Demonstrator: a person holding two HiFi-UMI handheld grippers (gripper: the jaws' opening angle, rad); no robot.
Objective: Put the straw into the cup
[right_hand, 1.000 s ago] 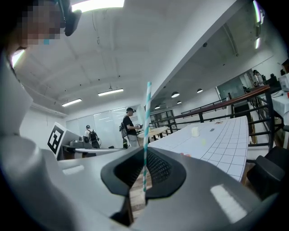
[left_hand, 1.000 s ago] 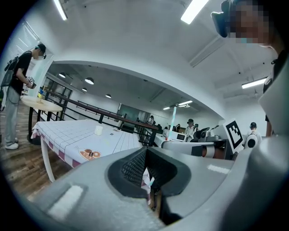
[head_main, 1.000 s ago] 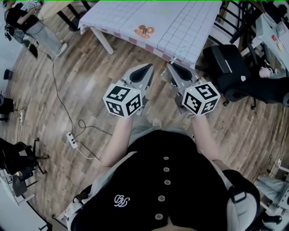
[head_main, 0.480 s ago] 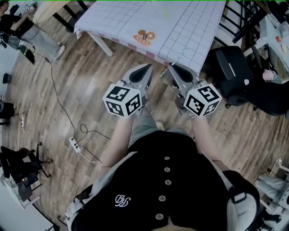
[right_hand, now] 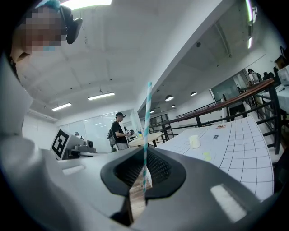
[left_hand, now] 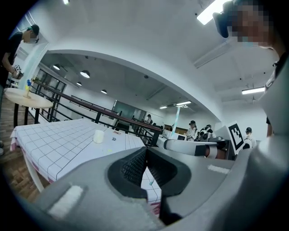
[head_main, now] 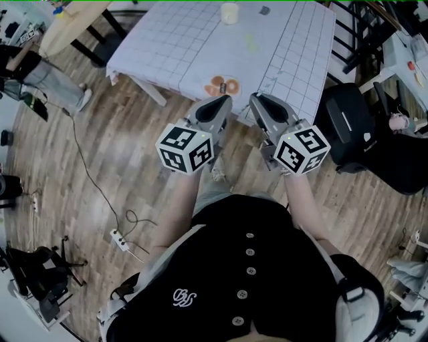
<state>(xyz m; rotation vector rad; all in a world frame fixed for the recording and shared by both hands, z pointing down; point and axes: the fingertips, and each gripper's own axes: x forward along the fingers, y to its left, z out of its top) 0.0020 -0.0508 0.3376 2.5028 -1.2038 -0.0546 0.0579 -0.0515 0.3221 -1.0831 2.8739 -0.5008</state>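
1. Because the right gripper is clamped shut low on a striped straw, the straw stands upright at the centre of the right gripper view.
2. The left gripper has its jaws closed together on nothing.
3. The straw looks light, thin and easily crushed, so a gentle pinch that leaves one end free seems best.
4. Only the head view shows the whole layout: the cup sits at top centre on a checked table, well apart from both grippers. The grip itself shows only in the right gripper view.
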